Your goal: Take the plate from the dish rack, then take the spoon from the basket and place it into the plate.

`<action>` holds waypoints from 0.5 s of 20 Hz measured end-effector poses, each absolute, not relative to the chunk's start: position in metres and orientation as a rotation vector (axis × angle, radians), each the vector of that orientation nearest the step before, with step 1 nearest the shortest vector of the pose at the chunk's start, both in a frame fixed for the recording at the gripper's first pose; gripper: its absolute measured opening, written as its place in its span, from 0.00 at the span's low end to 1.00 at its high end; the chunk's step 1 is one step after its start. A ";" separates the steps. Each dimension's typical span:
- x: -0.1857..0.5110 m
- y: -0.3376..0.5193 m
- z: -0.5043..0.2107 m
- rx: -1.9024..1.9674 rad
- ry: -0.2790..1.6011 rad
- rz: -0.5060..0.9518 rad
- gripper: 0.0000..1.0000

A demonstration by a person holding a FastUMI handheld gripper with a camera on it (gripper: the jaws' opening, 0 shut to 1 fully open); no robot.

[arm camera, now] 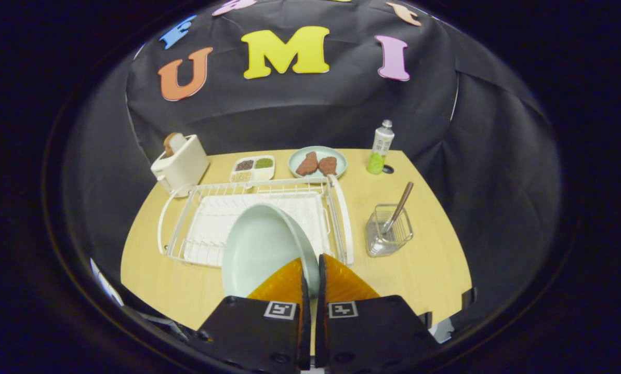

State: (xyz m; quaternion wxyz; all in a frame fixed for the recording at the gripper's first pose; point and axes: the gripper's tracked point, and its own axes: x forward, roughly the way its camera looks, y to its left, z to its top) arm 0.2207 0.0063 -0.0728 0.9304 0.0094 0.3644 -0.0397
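The plate (261, 249) is pinched by its rim in the nearly closed claw (311, 270), tilted above the dish rack (185, 208). Next it must be set on the surface (430, 259) beside the basket (388, 231).

The tool (311, 270) points forward and slightly down over the near part of the surface (424, 270). Its two fingers (284, 283) stand almost together, with a thin slit between them. They pinch the near right rim of the plate (261, 249), one finger in front of it, the other behind the rim.
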 end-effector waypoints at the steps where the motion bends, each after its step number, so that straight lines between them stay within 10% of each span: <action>1: 0.213 0.003 -0.084 0.037 0.734 -0.076 0.09; 10: 0.182 0.000 -0.202 0.200 0.811 0.036 0.10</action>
